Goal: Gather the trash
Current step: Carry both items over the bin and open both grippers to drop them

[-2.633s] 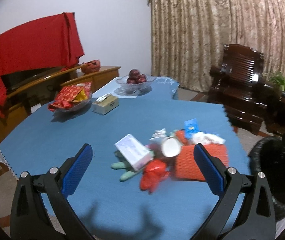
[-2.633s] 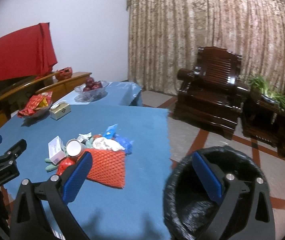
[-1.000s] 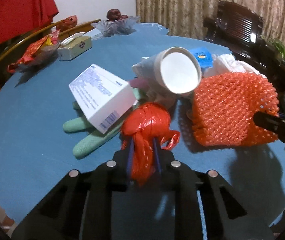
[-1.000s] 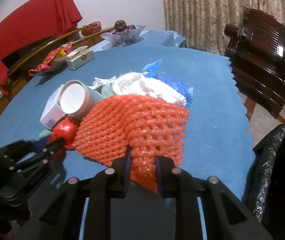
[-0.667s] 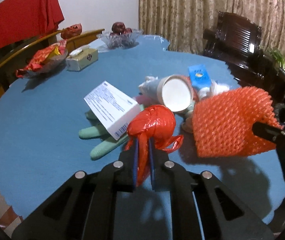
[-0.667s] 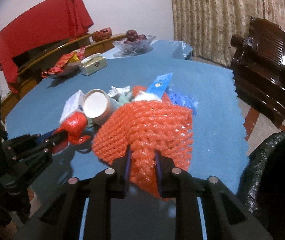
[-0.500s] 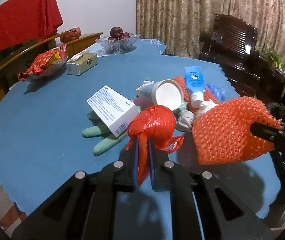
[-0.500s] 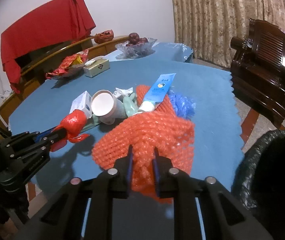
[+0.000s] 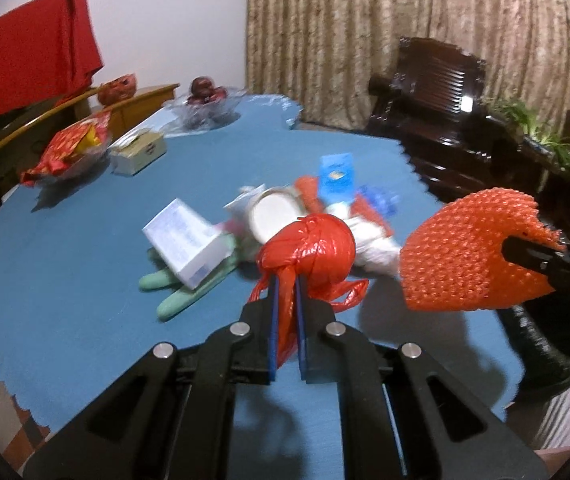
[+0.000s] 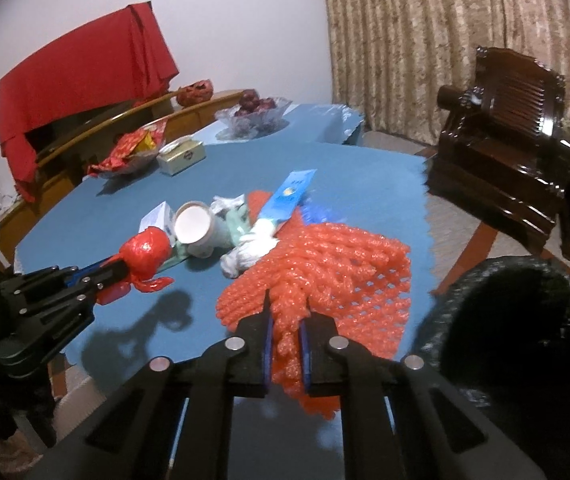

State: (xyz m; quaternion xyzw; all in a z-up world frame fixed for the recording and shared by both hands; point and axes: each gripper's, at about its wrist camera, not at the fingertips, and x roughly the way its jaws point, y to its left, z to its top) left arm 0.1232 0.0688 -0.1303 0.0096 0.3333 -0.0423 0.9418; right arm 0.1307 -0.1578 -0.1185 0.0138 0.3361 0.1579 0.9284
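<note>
**Both grippers clamped on red trash above the blue table**

At far left of the right wrist view, the left gripper [image 10: 119,270] was shut tight on a knotted red plastic bag [image 10: 147,255], its jaws pinching the bag's tail so that the round bundle hung clear of the blue tablecloth [image 10: 325,168] and threw a shadow on it. In the left wrist view the same bag [image 9: 309,250] stood out just past the blue pads [image 9: 272,332].

Just beyond the bag, the rest of the trash lay in a loose heap on the cloth: a white carton [image 9: 187,240] resting on a pale green glove [image 9: 177,300], a paper cup [image 10: 195,228] on its side with its mouth toward the cameras, crumpled white tissue [image 10: 251,250], and a blue tube [image 10: 291,194] leaning across the pile.

Further right, the right gripper [image 10: 287,330] was closed on an orange foam net [image 10: 333,276], gripping a gathered fold while the remainder spread forward over the table edge. At far right stood a bin lined with a black bag [image 10: 525,320], beside the table, with nothing of the trash over it.
</note>
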